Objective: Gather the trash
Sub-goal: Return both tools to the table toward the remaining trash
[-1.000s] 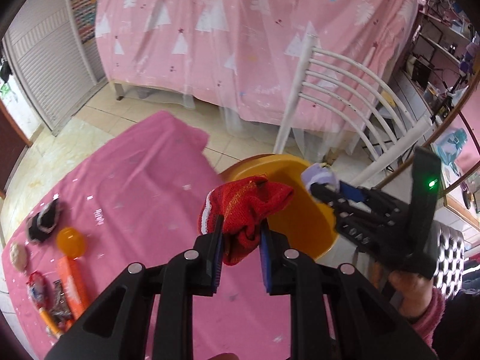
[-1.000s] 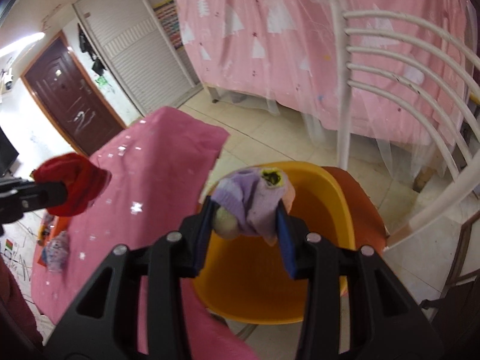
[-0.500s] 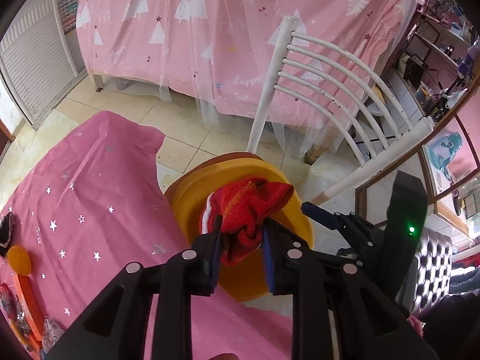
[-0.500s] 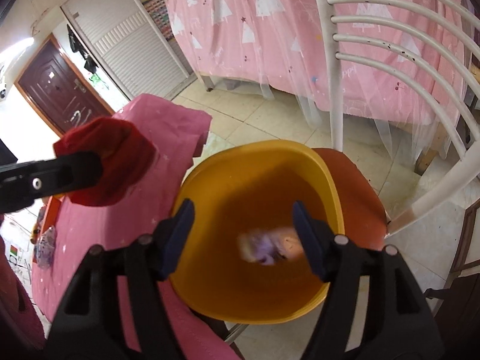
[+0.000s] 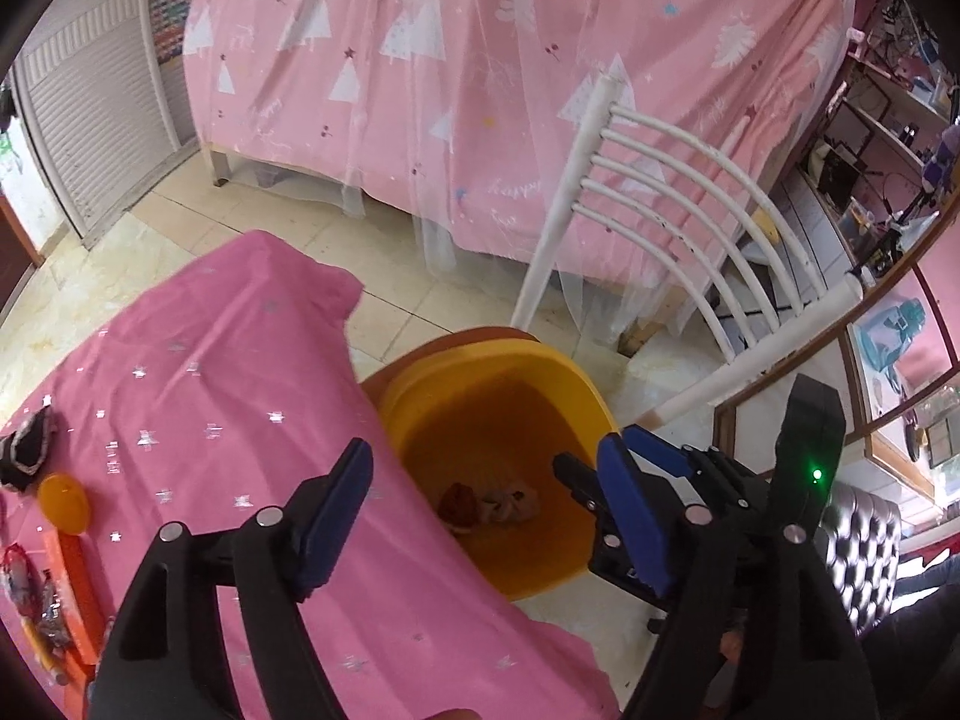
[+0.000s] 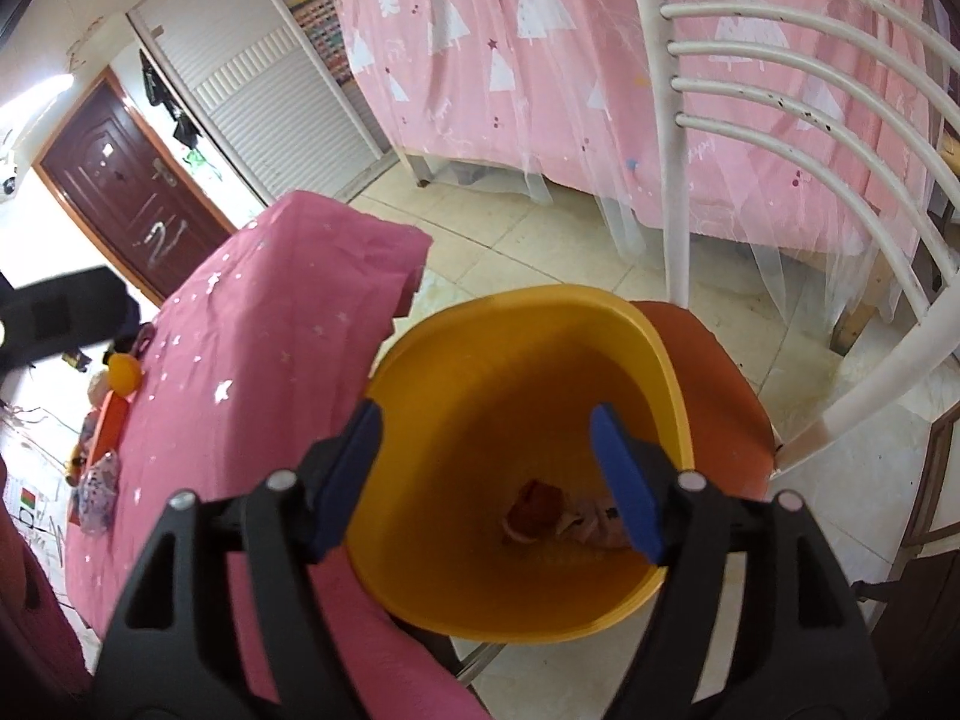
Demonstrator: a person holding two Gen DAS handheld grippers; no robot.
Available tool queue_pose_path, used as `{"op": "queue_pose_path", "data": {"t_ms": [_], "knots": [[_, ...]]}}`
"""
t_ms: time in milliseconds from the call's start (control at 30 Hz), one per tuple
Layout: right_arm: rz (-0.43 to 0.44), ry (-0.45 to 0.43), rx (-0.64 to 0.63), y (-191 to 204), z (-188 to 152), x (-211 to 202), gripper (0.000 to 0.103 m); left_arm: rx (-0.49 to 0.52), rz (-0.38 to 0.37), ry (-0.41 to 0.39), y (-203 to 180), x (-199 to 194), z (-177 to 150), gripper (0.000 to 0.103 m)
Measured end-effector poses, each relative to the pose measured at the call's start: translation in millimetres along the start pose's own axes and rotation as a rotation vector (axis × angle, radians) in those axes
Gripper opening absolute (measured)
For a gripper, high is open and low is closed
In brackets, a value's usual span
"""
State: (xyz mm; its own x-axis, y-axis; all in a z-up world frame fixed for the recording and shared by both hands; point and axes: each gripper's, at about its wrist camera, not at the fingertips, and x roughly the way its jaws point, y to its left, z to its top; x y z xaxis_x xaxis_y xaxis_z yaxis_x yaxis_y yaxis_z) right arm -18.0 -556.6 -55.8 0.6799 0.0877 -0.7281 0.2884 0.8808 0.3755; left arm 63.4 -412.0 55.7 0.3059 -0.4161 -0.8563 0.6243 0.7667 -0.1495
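A yellow bin [image 5: 414, 387] [image 6: 672, 372] stands on a chair seat beside the pink-clothed table [image 5: 198, 372] [image 6: 288, 300]. At its bottom lie a red cloth [image 5: 459, 501] [image 6: 531, 507] and a purple-pink cloth [image 5: 510, 501] [image 6: 585, 519]. My left gripper [image 5: 486, 486] is open and empty above the bin's near edge. My right gripper [image 6: 486, 438] is open and empty over the bin's mouth; it also shows in the left wrist view [image 5: 636, 462], at the bin's right rim.
A white chair back [image 5: 678, 204] [image 6: 780, 108] rises behind the bin. On the table's far left lie an orange ball [image 5: 63, 504] [image 6: 123, 372], a dark cloth [image 5: 27, 453], an orange box [image 5: 81, 588] and small wrappers [image 6: 96, 486]. A pink curtain [image 5: 480, 60] hangs behind.
Both grippers opened. The purple-pink cloth dropped from the right gripper first, then the red cloth from the left; both now lie in the bin.
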Motion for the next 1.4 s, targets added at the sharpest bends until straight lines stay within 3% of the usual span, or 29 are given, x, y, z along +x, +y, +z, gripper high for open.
{"op": "queue_pose_path", "data": {"t_ms": [233, 367, 633, 1000, 1233, 1400], "knots": [[0.001, -0.03, -0.039, 25.4, 4.5, -12.4, 0.073, -0.041, 0.039, -0.044, 31.3, -28.5, 0.6, 0.074], [0.012, -0.053, -0.059, 44.1, 8.3, -19.9, 0.081, -0.053, 0.076, -0.084, 57.4, -51.0, -3.9, 0.079], [0.041, -0.059, -0.141, 104.6, 13.9, -21.1, 0.082, -0.101, 0.176, -0.14, 139.6, -99.3, -19.3, 0.082], [0.078, -0.023, -0.277, 195.6, 15.5, -6.2, 0.082, -0.227, 0.252, -0.2, 248.3, -152.5, -46.4, 0.083], [0.198, 0.042, -0.384, 254.8, -3.5, -2.2, 0.088, -0.259, 0.31, -0.183, 313.3, -162.0, -66.1, 0.084], [0.228, 0.076, -0.473, 290.9, -22.0, -4.9, 0.088, -0.335, 0.319, -0.139, 365.6, -154.3, -78.2, 0.084]]}}
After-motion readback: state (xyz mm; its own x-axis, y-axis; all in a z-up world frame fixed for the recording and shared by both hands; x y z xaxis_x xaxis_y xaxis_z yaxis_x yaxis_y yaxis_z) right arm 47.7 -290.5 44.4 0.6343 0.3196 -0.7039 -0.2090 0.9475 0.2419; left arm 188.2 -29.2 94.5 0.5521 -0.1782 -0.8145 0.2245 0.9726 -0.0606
